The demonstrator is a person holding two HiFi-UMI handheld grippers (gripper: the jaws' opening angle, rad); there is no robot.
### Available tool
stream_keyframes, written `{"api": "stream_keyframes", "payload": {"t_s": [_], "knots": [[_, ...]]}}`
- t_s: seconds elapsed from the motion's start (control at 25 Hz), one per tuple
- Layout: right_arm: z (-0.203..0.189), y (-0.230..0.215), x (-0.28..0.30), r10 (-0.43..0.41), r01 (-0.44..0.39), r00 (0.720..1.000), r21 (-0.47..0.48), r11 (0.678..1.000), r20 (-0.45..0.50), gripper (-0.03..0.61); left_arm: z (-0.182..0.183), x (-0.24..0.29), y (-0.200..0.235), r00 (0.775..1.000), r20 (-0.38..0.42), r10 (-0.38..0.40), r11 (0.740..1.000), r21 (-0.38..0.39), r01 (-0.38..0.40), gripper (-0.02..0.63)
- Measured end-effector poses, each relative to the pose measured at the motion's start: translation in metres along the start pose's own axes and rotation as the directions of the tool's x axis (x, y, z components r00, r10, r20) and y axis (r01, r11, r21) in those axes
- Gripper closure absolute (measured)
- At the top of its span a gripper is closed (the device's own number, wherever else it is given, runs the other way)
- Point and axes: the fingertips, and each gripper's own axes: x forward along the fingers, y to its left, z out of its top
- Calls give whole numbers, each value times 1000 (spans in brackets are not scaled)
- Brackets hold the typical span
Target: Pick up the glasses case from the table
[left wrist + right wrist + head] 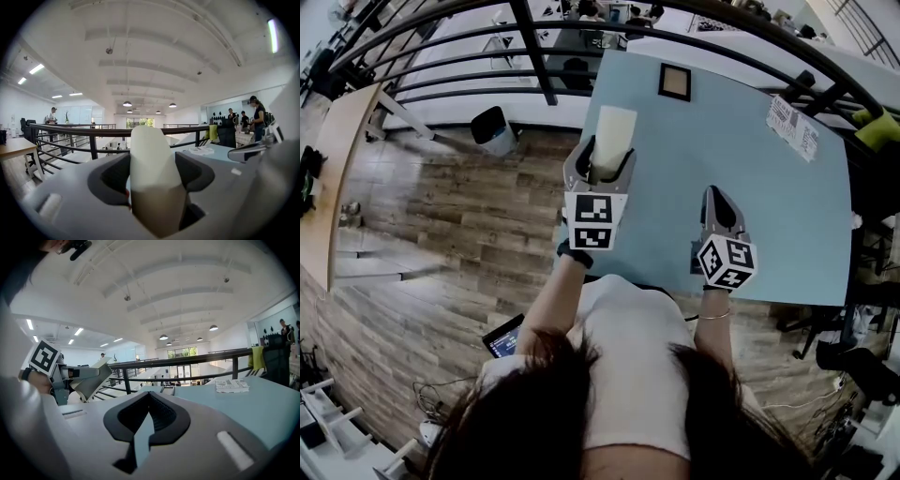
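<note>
Where the left gripper (600, 167) is clamped partway shut on it, the glasses case (151, 164) — pale cream, rounded — is held above the light-blue worktop's (722, 122) left edge, its end protruding past the jaws. The right gripper (149, 401) is seen closed and empty over the worktop — a black railing (487, 33) and wood floor (459, 206) are seen beyond.

The person wears a white short-sleeved top (637, 375), and long dark hair (534, 403) falls over its shoulders. A black band (575, 254) circles the left wrist and a thin bracelet (715, 317) the right. The left gripper (607, 157) and the right gripper (718, 197) have smooth grey shells. Each carries a white cube (589, 221) printed with black square markers. Their fingers (164, 417) are lined with black ridged pads.
</note>
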Motion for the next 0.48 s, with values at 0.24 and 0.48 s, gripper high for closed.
{"api": "stream_keyframes", "payload": {"t_s": [0.24,0.48], "knots": [[2,4,0,4,-4,1000,-11,1000,0,575,15,-12,-3,997,51,-54,998,28,53,262],[3,7,0,13,-13,1000,-23,1000,-6,575,22,-22,-10,990,96,-101,992,79,93,262]]}}
